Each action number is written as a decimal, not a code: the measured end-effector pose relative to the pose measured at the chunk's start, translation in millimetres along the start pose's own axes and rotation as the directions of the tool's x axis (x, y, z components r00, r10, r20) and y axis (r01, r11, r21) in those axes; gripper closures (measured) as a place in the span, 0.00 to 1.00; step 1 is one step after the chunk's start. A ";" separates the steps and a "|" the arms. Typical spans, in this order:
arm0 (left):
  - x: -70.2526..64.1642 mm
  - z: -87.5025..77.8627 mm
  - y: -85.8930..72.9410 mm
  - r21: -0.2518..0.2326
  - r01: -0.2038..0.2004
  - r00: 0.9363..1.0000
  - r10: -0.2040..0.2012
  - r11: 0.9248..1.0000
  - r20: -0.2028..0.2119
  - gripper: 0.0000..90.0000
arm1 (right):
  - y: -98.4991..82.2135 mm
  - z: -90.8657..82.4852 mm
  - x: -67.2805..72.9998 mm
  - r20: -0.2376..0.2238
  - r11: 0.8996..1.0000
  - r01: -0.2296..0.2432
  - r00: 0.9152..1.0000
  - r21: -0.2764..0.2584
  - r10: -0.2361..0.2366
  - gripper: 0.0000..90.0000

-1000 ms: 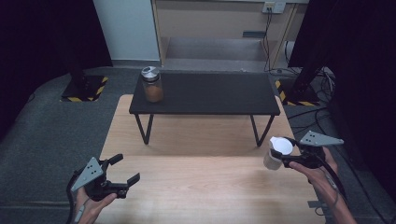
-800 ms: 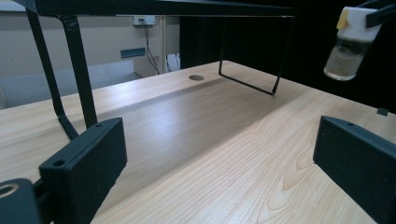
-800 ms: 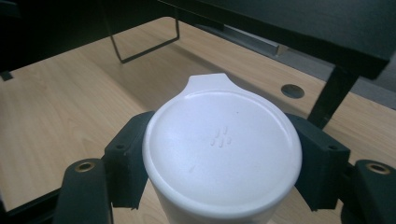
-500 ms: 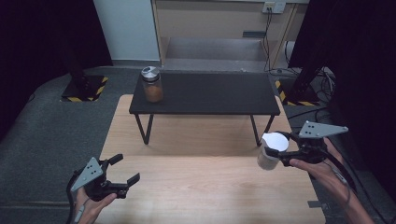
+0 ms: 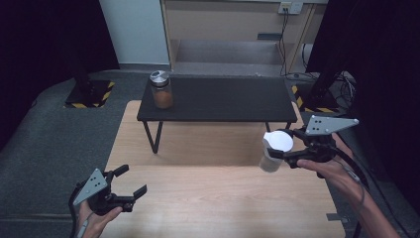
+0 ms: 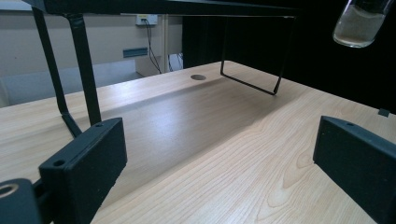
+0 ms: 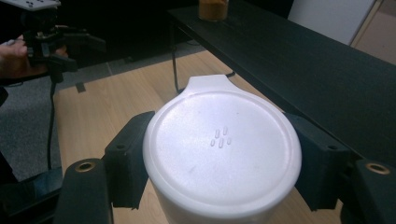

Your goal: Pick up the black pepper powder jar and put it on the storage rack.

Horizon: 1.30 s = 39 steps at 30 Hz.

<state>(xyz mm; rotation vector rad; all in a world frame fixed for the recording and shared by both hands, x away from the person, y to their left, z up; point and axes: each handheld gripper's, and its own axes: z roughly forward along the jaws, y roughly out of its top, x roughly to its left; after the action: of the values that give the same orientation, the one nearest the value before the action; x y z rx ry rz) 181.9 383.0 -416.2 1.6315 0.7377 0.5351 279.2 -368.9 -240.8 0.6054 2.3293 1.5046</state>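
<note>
The cup, a clear plastic one with a white lid, is held off the desk above its right edge, clamped between the jaws of our right gripper, which squeeze it just under the lid. In the right gripper view the lid's tab points away from us and the black pads sit flush against both sides of the cup. We judge the step in hand to be the carry: the cup is lifted and looks bound for the low black table that stands across the desk's far edge. The next move calls for enough height to clear that table's near edge, then a level set-down on its free right half, well apart from the jar of brown stuff at its left end. Our left gripper hovers near the desk's front left corner with its jaws apart and nothing between them. The left gripper view gives us what the high view cannot: the cup's clear bottom hanging in air at top right, apparently with a little liquid in it. The right gripper view gives the firm grip.
</note>
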 end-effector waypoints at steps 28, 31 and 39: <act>-4.3 -11.5 -3.9 -0.003 0.015 0.999 -0.015 1.000 -0.033 0.02 | 68.6 19.9 -42.0 0.049 1.000 -0.018 0.999 -0.009 0.019 0.35; -3.8 -11.0 -3.9 0.001 0.016 0.999 -0.016 1.000 -0.032 0.02 | 76.2 21.7 -49.0 0.064 0.999 -0.033 0.997 -0.020 0.034 0.35; -3.1 -10.1 -4.1 -0.001 0.020 0.999 -0.020 1.000 -0.028 0.02 | 96.1 30.7 -69.7 0.131 0.998 -0.055 0.990 -0.033 0.059 0.35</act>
<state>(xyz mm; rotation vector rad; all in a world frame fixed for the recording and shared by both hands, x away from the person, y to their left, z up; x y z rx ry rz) 171.9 388.1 -418.1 1.6173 0.7735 0.5447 371.5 -344.9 -163.8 0.7459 2.2048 1.4730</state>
